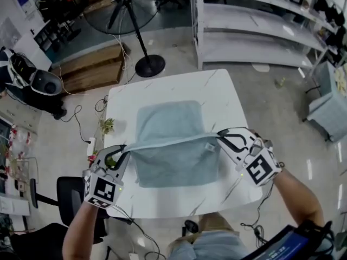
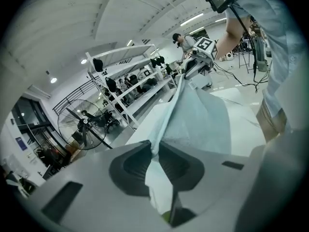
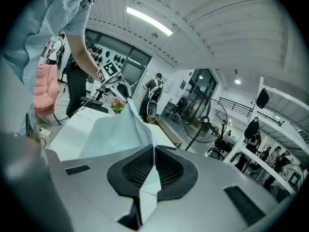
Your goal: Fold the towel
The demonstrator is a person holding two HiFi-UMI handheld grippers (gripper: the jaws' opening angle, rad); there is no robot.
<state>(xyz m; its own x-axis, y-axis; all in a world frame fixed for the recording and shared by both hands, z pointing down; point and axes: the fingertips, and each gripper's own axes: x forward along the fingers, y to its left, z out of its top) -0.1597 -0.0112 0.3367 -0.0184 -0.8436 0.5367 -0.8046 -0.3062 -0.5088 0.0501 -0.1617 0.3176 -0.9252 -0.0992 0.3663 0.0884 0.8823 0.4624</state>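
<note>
Left gripper (image 1: 123, 149): jaws pinched on a corner of the towel (image 1: 173, 161), with only the cloth's thickness between the pads. In the left gripper view the fabric runs through the nip and a flap sticks out behind the jaws. Right gripper (image 1: 221, 136): same story, jaws closed tight on the other corner, with a small tail of towel showing behind the pads in the right gripper view.

Both corners are up off the table (image 1: 222, 93). The edge between the two grippers is pulled into a fairly straight line across the towel's middle, left end a bit nearer me than the right. From that edge the cloth drapes down toward me. The far part lies flat on the white marbled top.

Beyond the table: a pedestal fan (image 1: 130, 15) on the floor, white shelving (image 1: 255, 31) to the right, and a black chair (image 1: 68, 194) by my left arm.
</note>
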